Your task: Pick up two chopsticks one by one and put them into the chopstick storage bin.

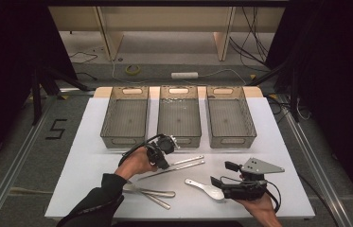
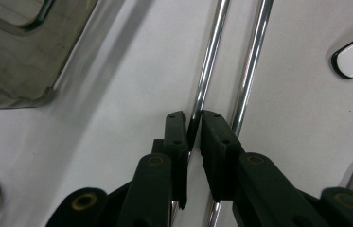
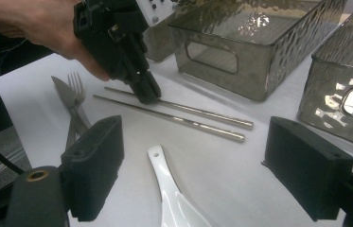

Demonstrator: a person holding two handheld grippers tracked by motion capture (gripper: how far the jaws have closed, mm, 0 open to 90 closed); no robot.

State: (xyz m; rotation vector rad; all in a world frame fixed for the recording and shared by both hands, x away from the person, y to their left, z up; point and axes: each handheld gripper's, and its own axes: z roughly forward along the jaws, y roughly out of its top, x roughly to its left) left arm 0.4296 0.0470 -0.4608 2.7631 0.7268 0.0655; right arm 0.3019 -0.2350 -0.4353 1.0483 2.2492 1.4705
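Fork and knife (image 1: 148,192): I see them crossed at the near left of the counter (image 1: 93,142), beside my left sleeve, untouched.

Left gripper (image 2: 193,116): tipped down onto the counter in front of the middle bin, its jaws drawn together on one metal chopstick (image 2: 212,52) of the pair. In the left gripper view the rod runs straight up out of the narrow gap between the pads (image 2: 176,130). I read it as clamped, not yet lifted.

Second chopstick (image 2: 252,61): lies just beside the right jaw, nearly parallel to the held one and still flat on the counter.

Left hand pose (image 1: 138,161): wrist bent, knuckles toward the bins, forearm coming in from the bottom left.

Risk, left: the grip sits near one end of a slick round rod, so I expect it could pivot or slide out on the lift (polished steel gives the pads little bite). The jaw could also nudge the neighbouring chopstick and roll it away.

Bins (image 1: 179,118): three smoky plastic ones in a row at the far side, all looking empty.

White spoon (image 1: 206,188): on the counter just ahead of the right gripper.

Right gripper (image 1: 222,174): jaws wide apart, holding nothing, hovering low at the near right, level and pointing left toward the spoon.
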